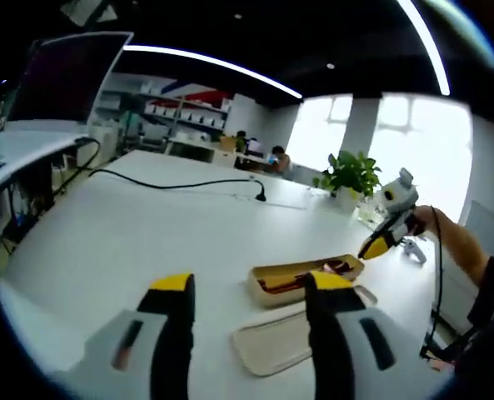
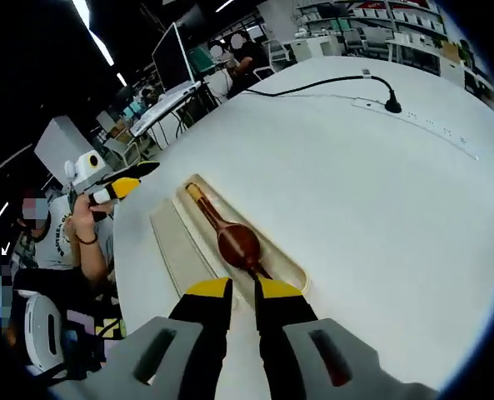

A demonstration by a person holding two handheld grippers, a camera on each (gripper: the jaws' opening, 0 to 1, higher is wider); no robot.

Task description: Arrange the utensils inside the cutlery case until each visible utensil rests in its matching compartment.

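- No writing is readable.
- Left gripper [image 1: 248, 293], jaws wide, holds nothing; case [image 1: 273, 292] and lid [image 1: 267, 343] sit lower centre on the table [image 1: 130, 233].
- Right gripper [image 2: 243, 290], jaws narrow, sits just at the case [image 2: 290, 265]; contact unclear.
- Spoon [image 2: 228, 233] lies inside.
- Cable [image 2: 313, 83] crosses the upper table.

Brown spoon [image 2: 234, 239] inside open beige case [image 2: 290, 258] (lid [image 2: 173, 243] alongside).

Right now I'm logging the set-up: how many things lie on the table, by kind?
Case: 1
Lid: 1
Spoon: 1
Cable: 1
Total: 4
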